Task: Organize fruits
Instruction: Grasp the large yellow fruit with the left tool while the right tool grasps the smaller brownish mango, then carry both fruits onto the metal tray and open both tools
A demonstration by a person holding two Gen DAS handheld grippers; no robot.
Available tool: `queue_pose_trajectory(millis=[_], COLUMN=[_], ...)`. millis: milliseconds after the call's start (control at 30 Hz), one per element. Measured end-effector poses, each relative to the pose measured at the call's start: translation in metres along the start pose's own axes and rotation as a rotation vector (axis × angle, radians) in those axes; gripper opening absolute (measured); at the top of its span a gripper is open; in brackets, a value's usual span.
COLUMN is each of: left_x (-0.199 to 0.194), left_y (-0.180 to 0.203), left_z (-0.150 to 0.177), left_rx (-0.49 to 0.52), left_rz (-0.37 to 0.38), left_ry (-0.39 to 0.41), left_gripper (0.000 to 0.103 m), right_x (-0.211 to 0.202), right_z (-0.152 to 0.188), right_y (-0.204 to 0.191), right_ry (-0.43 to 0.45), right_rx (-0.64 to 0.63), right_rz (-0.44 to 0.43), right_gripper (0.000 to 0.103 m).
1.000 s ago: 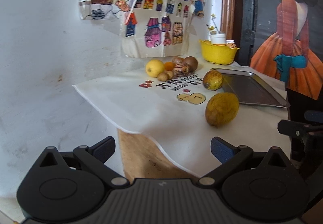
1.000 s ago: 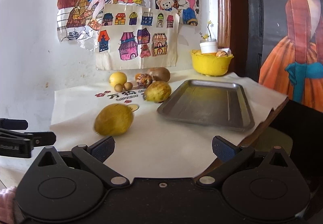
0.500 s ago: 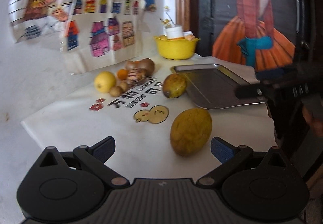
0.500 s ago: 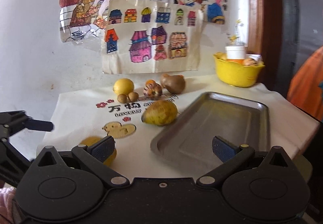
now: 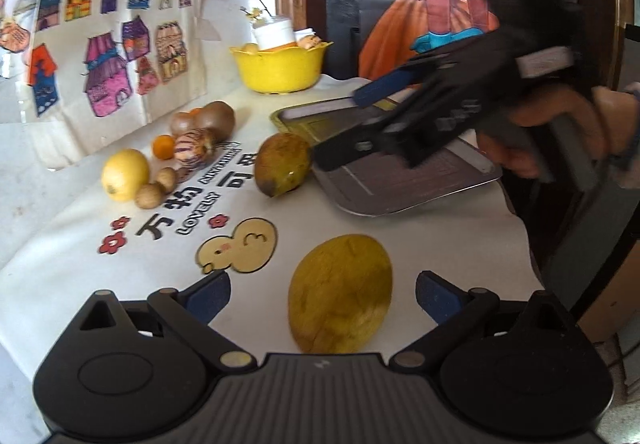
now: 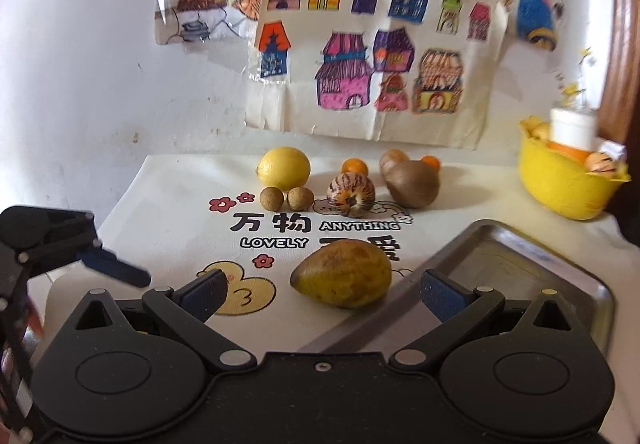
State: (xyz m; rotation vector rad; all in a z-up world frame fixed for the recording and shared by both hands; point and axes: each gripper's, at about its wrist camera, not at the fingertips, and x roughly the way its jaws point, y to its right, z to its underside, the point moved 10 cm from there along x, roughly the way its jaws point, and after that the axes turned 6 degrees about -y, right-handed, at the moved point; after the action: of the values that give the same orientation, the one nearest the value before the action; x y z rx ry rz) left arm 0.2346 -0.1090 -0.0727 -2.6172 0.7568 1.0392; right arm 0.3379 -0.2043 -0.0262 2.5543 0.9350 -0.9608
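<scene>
A large yellow mango (image 5: pixel 340 292) lies on the white cloth between the open jaws of my left gripper (image 5: pixel 322 294), not gripped. A second brownish-yellow mango (image 6: pixel 342 272) lies between the open jaws of my right gripper (image 6: pixel 324 294), beside the metal tray (image 6: pixel 520 264). Farther back lie a lemon (image 6: pixel 284 167), two small brown longans (image 6: pixel 286 199), a striped fruit (image 6: pixel 351 197), a brown kiwi (image 6: pixel 412 183) and small oranges (image 6: pixel 354 165). The right gripper shows in the left wrist view (image 5: pixel 344 127) over the tray (image 5: pixel 400 183).
A yellow bowl (image 6: pixel 568 183) with a white cup and fruit stands at the back right by the wooden frame. Drawings hang on the wall (image 6: pixel 80 63) behind the table. The cloth's left edge (image 6: pixel 128 187) and the table's near edge are close.
Both grippers have moved forward over the table. The large mango now sits between the left jaws and the second mango between the right jaws. No fruit has moved.
</scene>
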Motion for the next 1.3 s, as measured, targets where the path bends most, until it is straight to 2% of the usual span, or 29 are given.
queue_pose_trajectory(millis=[333,567,667,800,933,1167,1300], left_x=[0.016,0.02,0.021,0.022,0.021,0.021,0.024], left_y=[-0.001,-0.003,-0.005,-0.006,-0.017,-0.041,-0.059], left_z=[0.004,0.003,0.002,0.001,0.001,-0.003,-0.007], left_rx=[-0.009,-0.031,-0.048,-0.075,-0.128,-0.225,-0.304], left_rz=[0.104,0.154,0.155,0.134,0.078,-0.028,-0.061], left_ry=[-0.059,-0.071,-0.069,-0.066,-0.069,-0.064,-0.058], left_gripper=[0.081,0.059,0.059,0.058,0.058,0.058,0.058], right_x=[0.049,0.064,0.069,0.073,0.076,0.076,0.074], right_z=[-0.006,-0.003,-0.001,0.001,0.002,0.003,0.002], right_y=[0.027,0.023,0.017,0.014,0.018,0.018,0.021], right_ry=[-0.087,-0.103,-0.117,-0.133,-0.12,-0.1,-0.09], right_rx=[0.022,-0.005,-0.037,-0.051,-0.044,-0.045,-0.018], right_rz=[-0.106,-0.16,-0.177,-0.168,-0.134,-0.104,-0.109], right_gripper=[0.098,0.095,0.092,0.09,0.08,0.078,0.078])
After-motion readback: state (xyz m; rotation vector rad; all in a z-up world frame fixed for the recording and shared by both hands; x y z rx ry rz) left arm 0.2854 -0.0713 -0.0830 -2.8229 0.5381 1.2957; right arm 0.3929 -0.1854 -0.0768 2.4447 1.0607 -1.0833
